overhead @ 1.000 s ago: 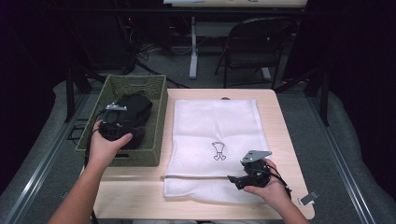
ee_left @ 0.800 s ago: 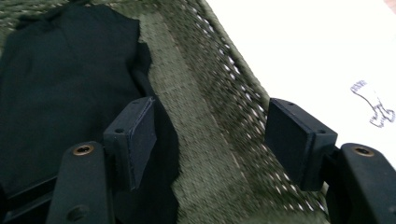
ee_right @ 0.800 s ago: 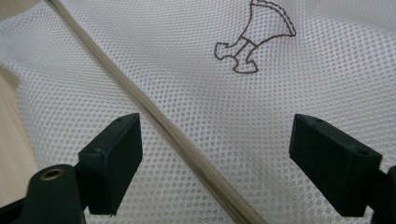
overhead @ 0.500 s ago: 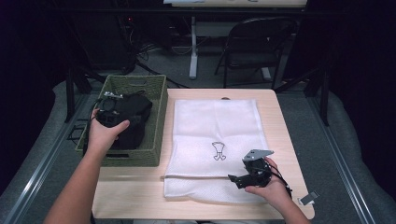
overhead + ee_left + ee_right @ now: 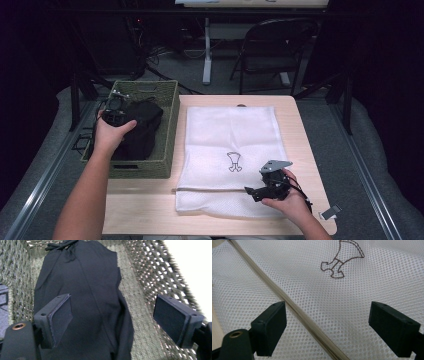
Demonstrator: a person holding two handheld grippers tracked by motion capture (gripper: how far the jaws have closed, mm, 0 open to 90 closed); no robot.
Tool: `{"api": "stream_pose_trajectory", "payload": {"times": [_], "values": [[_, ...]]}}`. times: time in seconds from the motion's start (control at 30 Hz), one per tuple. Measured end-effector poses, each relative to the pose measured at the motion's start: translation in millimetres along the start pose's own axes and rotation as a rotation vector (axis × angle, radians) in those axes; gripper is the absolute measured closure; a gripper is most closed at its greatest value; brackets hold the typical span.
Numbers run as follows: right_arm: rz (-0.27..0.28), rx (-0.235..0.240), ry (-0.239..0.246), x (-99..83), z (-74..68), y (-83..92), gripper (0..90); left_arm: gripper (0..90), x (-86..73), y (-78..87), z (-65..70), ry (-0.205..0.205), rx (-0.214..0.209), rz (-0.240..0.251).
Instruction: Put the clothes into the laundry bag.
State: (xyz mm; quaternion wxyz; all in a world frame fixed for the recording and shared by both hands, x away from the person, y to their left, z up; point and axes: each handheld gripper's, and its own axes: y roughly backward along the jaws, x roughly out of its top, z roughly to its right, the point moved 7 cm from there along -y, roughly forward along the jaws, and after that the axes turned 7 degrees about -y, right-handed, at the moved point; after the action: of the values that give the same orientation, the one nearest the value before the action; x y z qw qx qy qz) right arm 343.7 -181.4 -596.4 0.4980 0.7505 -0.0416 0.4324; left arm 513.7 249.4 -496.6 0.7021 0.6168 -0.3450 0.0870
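Over the basket, left claw: jaws spread wide and just been opening, nothing pressed between the pads; the black garment lies below them.
Left claw, high view: held in the left hand above the far part of the basket.
Black garment: dark cloth, bunched lengthwise, resting on the basket floor; a knotted cord shows at its far end.
Basket: green woven, rectangular, open-topped, standing at the left edge of the desk; its only visible content is the black garment, which covers most of the floor.
Right claw: jaws wide apart, gripping nothing, poised over the mesh bag.
Right claw, high view: held in the right hand above the near right corner of the mesh bag.
Mesh bag: white netting, flat on the desk just beside the basket; a small brown emblem marks its middle, and a zip line runs across it near the front edge.
Desk: pale wood, bare along the right margin.
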Motion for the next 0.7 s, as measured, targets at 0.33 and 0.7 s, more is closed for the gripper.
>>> {"api": "stream_pose_trajectory", "payload": {"times": [0.33,0.7], "values": [[-0.009,0.001,-0.003,-1.2,0.7,-0.9,14.4,15.7,-6.2,-23.9,-10.7,0.025,-0.002,-0.055],[-0.015,0.021,-0.005,-1.9,-0.8,-1.8,14.5,16.0,-11.5,-42.1,-7.1,0.032,-0.013,-0.096]]}}
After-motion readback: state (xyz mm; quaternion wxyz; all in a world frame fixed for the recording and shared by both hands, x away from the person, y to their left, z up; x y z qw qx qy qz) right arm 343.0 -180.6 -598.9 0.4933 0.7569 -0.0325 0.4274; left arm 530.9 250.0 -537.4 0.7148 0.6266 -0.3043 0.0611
